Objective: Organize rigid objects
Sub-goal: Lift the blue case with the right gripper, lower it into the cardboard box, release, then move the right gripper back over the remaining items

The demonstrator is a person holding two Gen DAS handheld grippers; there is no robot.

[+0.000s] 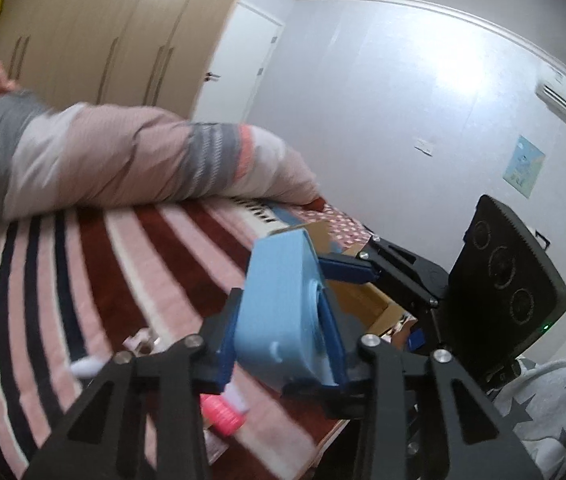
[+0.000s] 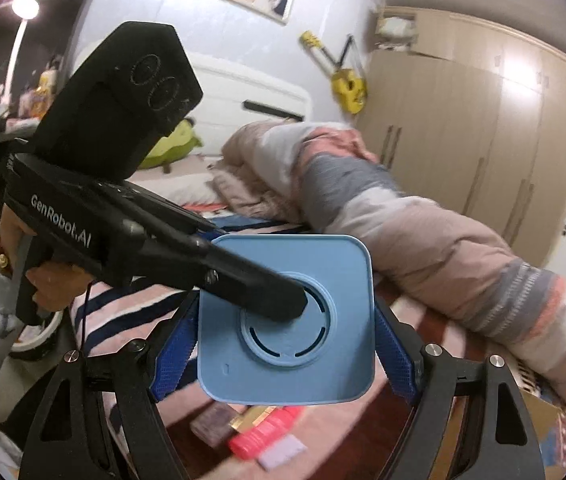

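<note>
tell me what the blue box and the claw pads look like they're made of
Blue box: likely matte moulded plastic, going by its even colour, rounded corners and moulded ring vent. Claw pads: probably grippy rubber or textured plastic; their dark blue surface shows a fine grid pattern.

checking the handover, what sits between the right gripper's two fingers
The light blue box fills that gap, its sides against both fingers of the right gripper; the right wrist view shows it.
</note>
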